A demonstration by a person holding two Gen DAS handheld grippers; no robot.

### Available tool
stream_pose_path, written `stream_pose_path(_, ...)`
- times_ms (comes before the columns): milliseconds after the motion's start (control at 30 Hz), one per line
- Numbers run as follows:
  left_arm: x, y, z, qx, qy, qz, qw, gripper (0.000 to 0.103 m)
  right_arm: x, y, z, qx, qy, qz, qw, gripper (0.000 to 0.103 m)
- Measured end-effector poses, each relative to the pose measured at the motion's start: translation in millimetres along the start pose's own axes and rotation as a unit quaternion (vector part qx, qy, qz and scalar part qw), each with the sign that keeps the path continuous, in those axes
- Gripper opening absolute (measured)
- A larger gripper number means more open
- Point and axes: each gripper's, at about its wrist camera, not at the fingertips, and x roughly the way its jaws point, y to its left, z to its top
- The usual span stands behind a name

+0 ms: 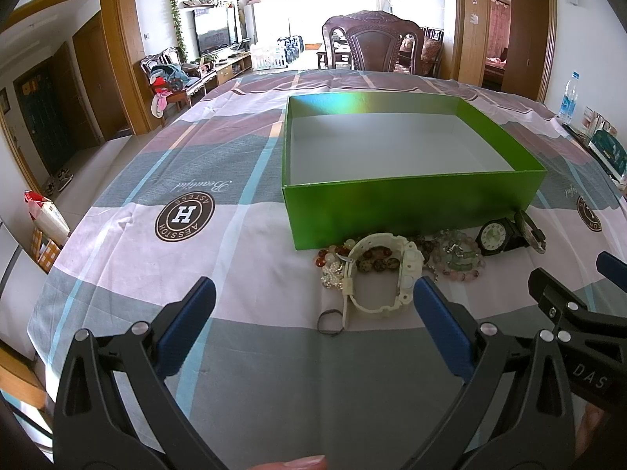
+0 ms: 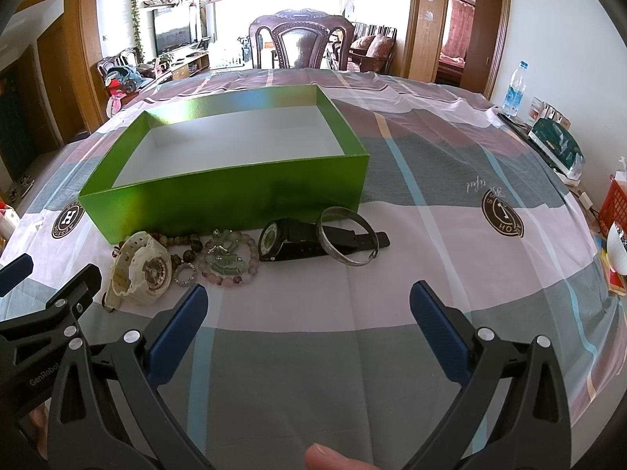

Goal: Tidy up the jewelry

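Your left gripper [image 1: 313, 293] hovers low over the checked tablecloth [image 1: 117, 258], jaws spread wide and holding nothing. Just ahead of its right finger lies the white watch [image 1: 386, 274], resting against a brown bead bracelet [image 2: 188, 241]. To the right follow the pink-and-green bead bracelet [image 2: 229, 260], the black watch [image 2: 290, 241] and the silver bangle [image 2: 348, 239], which leans on the black strap. All lie in a row just before the near wall of the open green box [image 2: 219, 196]. Your right gripper [image 2: 309, 293] hangs beside the left, jaws likewise released, fingers flanking bare cloth below the bangle.
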Motion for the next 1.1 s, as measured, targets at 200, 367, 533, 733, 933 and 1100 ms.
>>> stream_pose_path(200,0.0,0.1,-0.1,0.000,0.000,0.000,1.0000,0.100,-0.1,-0.1,0.0,0.000,0.000,0.000,1.000,0.101)
stream_pose_path(367,0.4,-0.1,-0.1,0.000,0.001,-0.001,1.0000,0.100,0.1,-0.2,0.1,0.000,0.001,0.000,1.000,0.101)
stream_pose_path(533,0.0,-1.4,-1.3,0.000,0.004,-0.005,1.0000,0.100,0.4,-0.7,-1.7,0.002,0.003,-0.002,1.000,0.101)
stream_pose_path(733,-0.8,-2.0,-1.1,0.003,0.003,-0.007,1.0000,0.100,0.6,-0.3,-3.3,0.004,0.004,-0.006,1.000,0.101)
stream_pose_path(933,-2.2,-4.2,-0.4,0.006,0.003,-0.009,0.9999,0.100,-1.1,-1.3,-2.7,0.006,0.003,-0.006,1.000,0.101)
stream_pose_path(1100,0.7,-6.6,0.5,0.013,0.006,-0.012,0.9998,0.100,-1.4,-6.3,-2.5,0.007,0.005,-0.010,1.000,0.101)
